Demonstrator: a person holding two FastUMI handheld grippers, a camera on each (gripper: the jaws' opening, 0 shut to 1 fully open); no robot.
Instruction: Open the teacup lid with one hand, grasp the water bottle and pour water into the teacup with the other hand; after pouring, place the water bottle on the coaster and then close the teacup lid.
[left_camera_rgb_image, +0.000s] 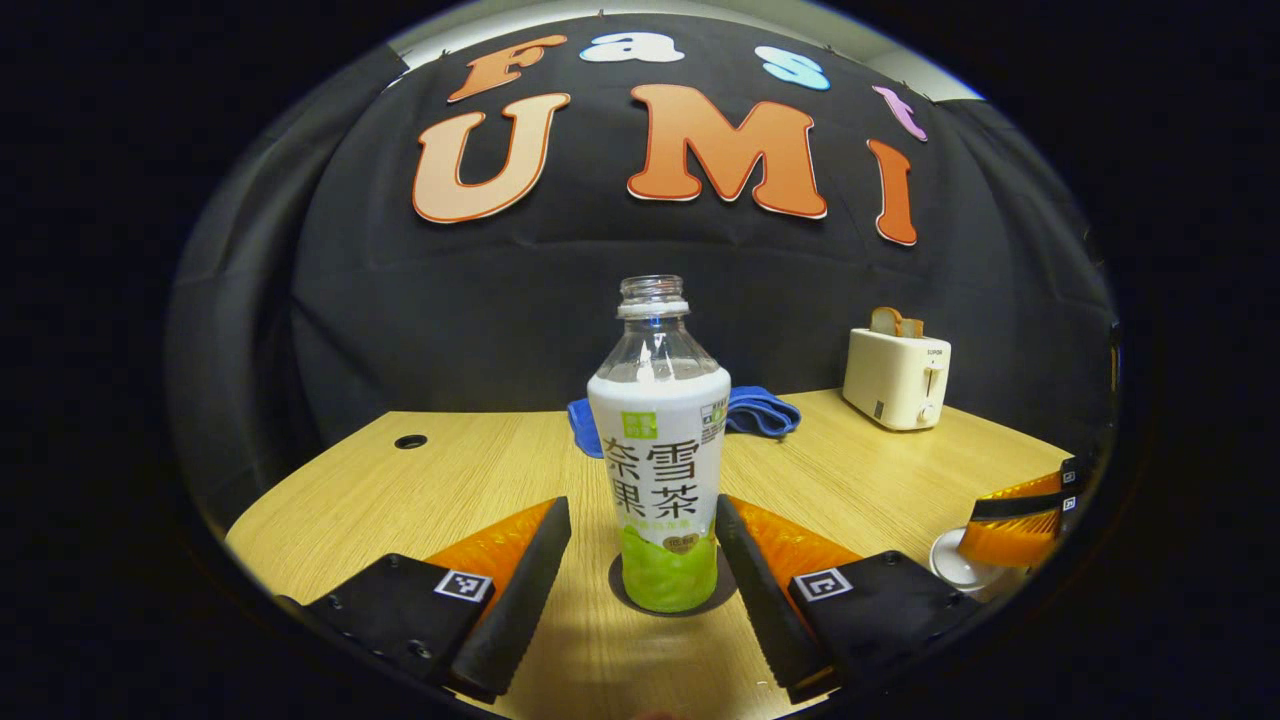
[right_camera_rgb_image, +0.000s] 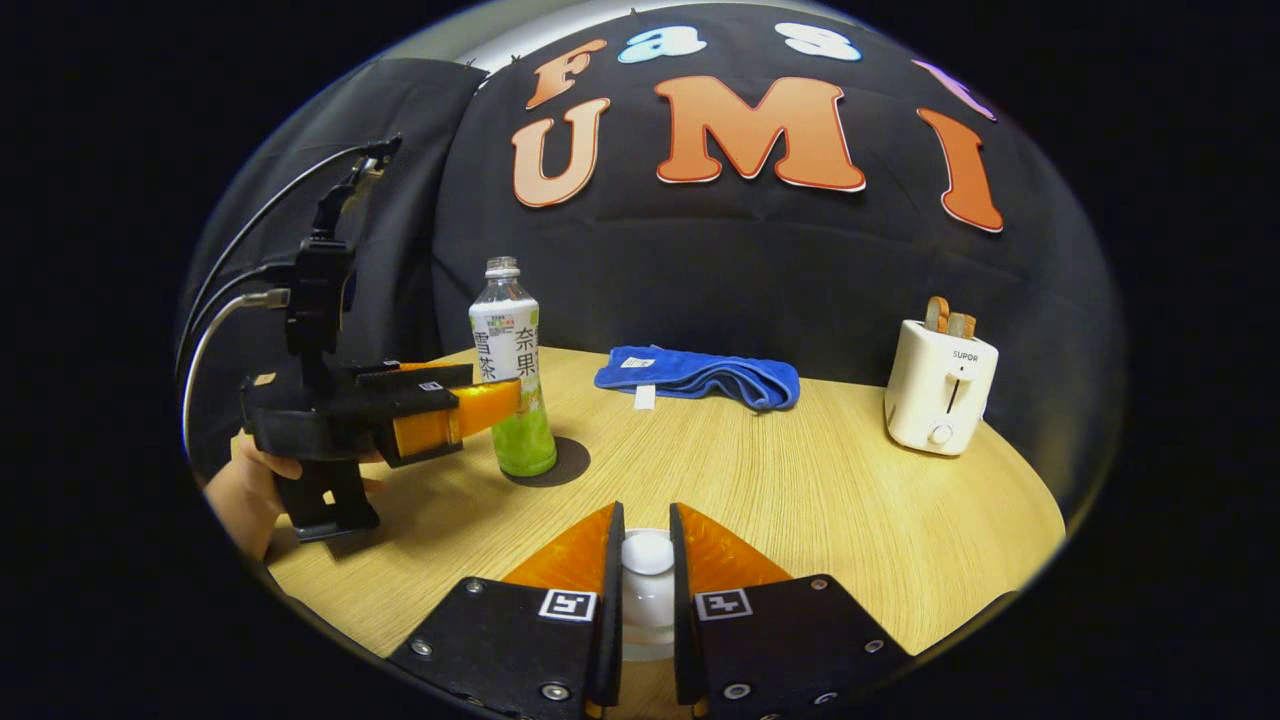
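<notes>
Left gripper view: left gripper spread wide either side of water bottle, not touching; bottle upright, uncapped, on dark coaster
Right gripper view: right gripper fingers clamped on teacup lid knob; table beneath

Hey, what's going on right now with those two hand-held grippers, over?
Left hand-held gripper open, fingers either side of the water bottle standing on its coaster. Right hand-held gripper shut on the teacup lid knob. Nothing in the way.
</notes>
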